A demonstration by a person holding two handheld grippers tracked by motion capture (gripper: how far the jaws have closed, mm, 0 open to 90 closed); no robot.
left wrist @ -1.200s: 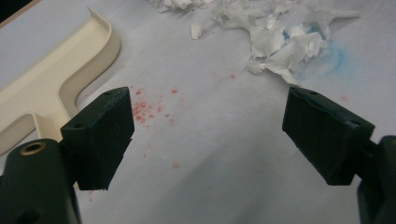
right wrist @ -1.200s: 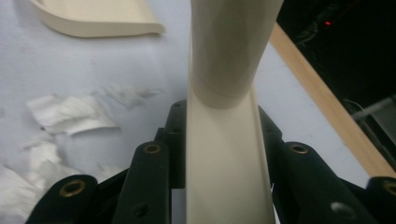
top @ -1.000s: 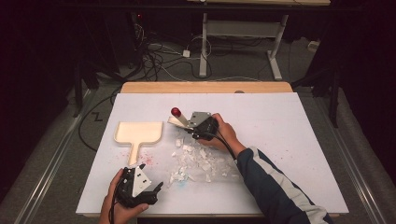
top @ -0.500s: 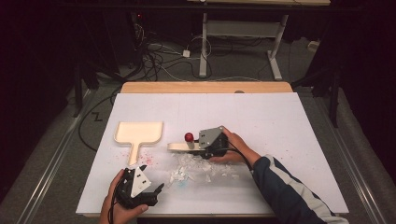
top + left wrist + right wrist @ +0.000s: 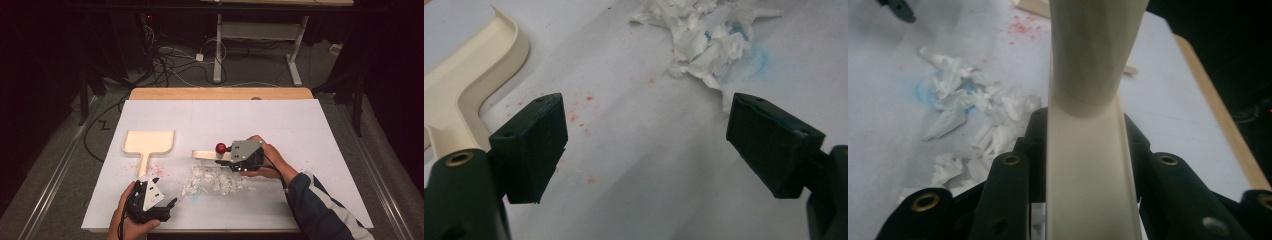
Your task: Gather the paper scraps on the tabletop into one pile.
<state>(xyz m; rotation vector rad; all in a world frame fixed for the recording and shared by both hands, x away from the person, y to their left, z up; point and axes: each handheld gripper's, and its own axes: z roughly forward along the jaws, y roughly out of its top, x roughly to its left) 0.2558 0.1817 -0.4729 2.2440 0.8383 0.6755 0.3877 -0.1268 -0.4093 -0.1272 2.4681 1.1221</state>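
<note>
- Sweeping seems the work: the right gripper [image 5: 239,161] is clenched on a cream brush [image 5: 1090,165], held low at 12 o'clock of the paper scraps [image 5: 217,181] to push them.
- The left gripper [image 5: 167,207] is released, empty, waiting at 8 o'clock.
- The dustpan [image 5: 148,142] lies at 10 o'clock on the surface [image 5: 310,125], ready to receive.

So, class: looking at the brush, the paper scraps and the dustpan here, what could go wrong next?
The right gripper holds the brush by its handle alone, so it may twist when pressed down. A sweep could scatter the light paper scraps. The dustpan lies loose, the open left gripper off it, so it could slide.
</note>
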